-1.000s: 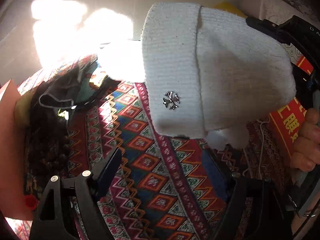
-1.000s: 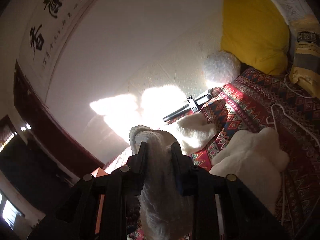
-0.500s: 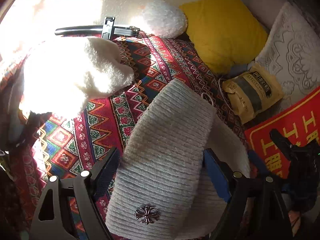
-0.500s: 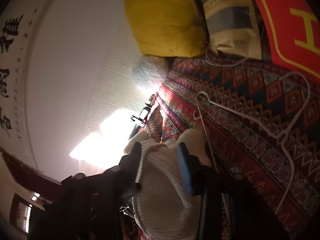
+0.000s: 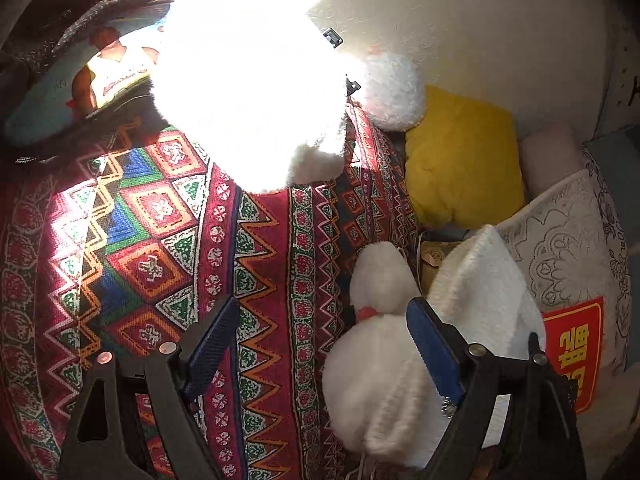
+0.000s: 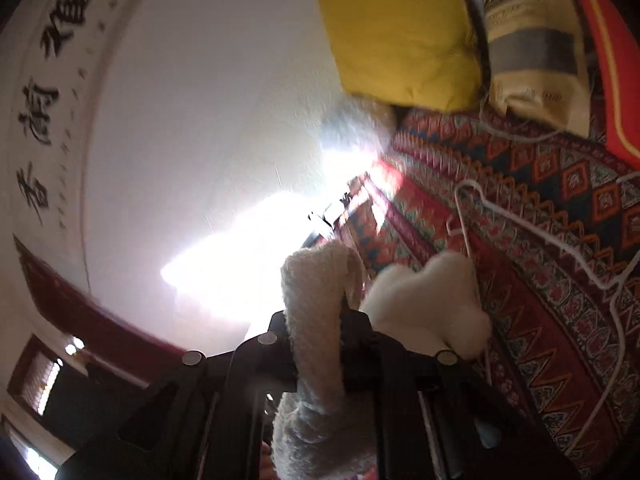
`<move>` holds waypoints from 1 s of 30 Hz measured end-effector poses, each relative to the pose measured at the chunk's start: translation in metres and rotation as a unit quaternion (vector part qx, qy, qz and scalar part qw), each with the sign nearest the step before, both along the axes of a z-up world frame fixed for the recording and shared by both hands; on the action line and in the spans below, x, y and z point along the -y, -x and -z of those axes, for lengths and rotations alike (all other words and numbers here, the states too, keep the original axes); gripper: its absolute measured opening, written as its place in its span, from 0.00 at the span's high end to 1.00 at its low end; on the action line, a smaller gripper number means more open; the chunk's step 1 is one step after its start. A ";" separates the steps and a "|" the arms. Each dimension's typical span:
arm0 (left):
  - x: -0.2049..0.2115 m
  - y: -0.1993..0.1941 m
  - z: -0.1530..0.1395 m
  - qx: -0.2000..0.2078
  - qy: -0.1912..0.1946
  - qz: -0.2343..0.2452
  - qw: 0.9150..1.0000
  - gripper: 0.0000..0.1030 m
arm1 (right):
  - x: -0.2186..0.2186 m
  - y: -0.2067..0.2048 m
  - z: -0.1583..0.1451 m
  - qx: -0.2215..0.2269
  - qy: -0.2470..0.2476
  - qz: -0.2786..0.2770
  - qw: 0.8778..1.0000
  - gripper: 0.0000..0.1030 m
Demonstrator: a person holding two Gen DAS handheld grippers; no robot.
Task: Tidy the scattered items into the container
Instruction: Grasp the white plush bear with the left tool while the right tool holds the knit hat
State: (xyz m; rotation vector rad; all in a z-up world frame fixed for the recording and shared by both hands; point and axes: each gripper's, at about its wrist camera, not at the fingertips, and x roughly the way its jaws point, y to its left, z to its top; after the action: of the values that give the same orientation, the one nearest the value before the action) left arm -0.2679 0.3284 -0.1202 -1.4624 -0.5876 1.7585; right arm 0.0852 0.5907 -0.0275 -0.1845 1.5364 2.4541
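Right gripper [image 6: 320, 320] — clenched on the white knit hat [image 6: 312, 280], which hangs limp over the patterned cloth [image 6: 540, 240] at 6 o'clock; soft, light, floppy — best pinched at its thick folded cuff; left gripper [image 5: 320, 344] opening, nothing pressed.

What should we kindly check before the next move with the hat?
1. Right gripper shut on hat: ok.
2. Left gripper open, pressing on nothing: ok.
3. Hat clear of the left gripper: cannot tell; it overlaps one finger.
4. Container in sight: not ok; neither view shows one.
5. Hanger on the blanket, free of the hat: cannot tell.
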 end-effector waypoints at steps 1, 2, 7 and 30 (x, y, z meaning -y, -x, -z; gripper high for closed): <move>-0.009 0.000 0.003 0.001 0.001 0.011 1.000 0.16 | -0.005 -0.017 -0.002 -0.002 -0.003 0.058 0.998 0.90; -0.019 -0.001 0.006 0.002 0.004 0.026 1.000 0.16 | -0.008 -0.030 -0.005 0.021 -0.019 0.106 0.994 0.90; -0.064 -0.017 0.031 0.053 -0.050 0.112 0.991 0.13 | -0.021 -0.002 0.020 0.200 -0.049 0.073 0.976 0.90; 0.115 -0.109 -0.137 -0.104 -0.157 0.049 0.981 0.26 | 0.116 0.040 -0.082 -0.041 -0.023 -0.158 0.986 0.88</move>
State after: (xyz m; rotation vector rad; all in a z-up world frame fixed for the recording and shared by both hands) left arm -0.1588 0.2135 0.0173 -1.0603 -0.6385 1.6312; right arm 0.0452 0.4750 0.0549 -0.3492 1.5861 2.7700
